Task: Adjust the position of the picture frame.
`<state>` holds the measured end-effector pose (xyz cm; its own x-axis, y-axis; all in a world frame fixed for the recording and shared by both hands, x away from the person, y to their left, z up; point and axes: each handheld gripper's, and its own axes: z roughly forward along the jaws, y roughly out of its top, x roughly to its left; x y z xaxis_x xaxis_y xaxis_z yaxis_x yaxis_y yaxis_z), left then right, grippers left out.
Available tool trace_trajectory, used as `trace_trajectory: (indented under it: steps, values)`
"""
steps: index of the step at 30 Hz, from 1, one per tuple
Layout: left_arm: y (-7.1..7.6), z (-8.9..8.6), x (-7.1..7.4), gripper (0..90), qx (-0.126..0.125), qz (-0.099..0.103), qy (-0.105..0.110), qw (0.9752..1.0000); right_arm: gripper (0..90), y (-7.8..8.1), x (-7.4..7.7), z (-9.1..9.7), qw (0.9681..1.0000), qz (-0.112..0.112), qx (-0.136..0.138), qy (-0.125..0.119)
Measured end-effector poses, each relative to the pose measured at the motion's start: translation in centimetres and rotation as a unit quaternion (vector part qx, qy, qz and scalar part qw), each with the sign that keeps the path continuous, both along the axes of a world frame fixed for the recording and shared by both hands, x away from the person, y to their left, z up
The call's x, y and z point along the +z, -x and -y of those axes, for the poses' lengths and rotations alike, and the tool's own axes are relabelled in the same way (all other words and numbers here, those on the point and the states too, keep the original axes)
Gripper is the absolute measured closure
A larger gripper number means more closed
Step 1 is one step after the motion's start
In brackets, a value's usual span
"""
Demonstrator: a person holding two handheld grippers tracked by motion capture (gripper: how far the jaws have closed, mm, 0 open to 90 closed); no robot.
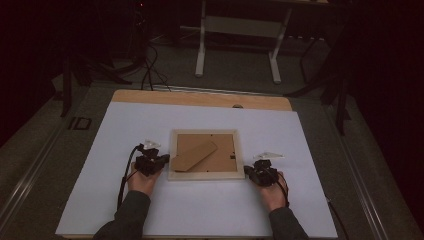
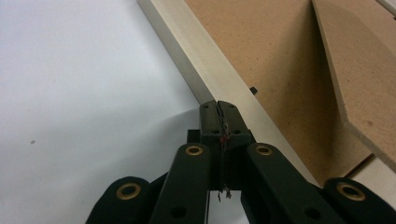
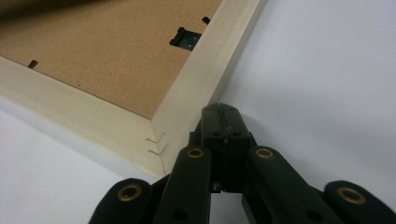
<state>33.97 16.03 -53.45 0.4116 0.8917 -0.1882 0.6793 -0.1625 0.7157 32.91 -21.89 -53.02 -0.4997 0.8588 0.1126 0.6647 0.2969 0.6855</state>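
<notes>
A pale wooden picture frame (image 1: 206, 174) lies face down on the white sheet, its brown backing board (image 1: 220, 145) up and its easel stand (image 1: 194, 155) lying slantwise across it. My left gripper (image 1: 161, 161) is shut, tips against the frame's left edge near the near corner. In the left gripper view the closed jaws touch the pale rail (image 2: 187, 56) beside the backing (image 2: 261, 51). My right gripper (image 1: 250, 171) is shut too, tips at the frame's near right corner (image 3: 187, 107), where two staples (image 3: 156, 144) show. A black metal clip (image 3: 185, 37) sits on the backing.
The white sheet (image 1: 200, 210) covers a wooden table (image 1: 200, 97) whose far edge shows bare. Beyond it stand a white table base (image 1: 237, 35) and cables (image 1: 147, 70) on the dark floor. A person's hands and sleeves come in from below.
</notes>
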Motion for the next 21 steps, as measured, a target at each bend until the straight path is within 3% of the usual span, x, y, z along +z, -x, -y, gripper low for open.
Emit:
trace_trajectory:
  steps: [10, 15, 21]
  values:
    - [-0.65, -0.01, -0.06, 90.0, 0.011, -0.002, 0.007, 0.9999, 90.0, -0.04, -0.07, -0.26, 0.9999, -0.001, -0.011, -0.008]
    - [-0.54, 0.08, -0.10, 90.0, 0.014, -0.005, 0.000, 0.9999, 90.0, -0.08, -0.11, -0.21, 0.9998, -0.002, -0.012, -0.012]
    - [0.04, -0.30, -0.35, 90.0, 0.003, -0.011, -0.002, 0.9999, 90.0, -0.20, -0.19, -0.18, 0.9998, 0.000, -0.007, -0.016]
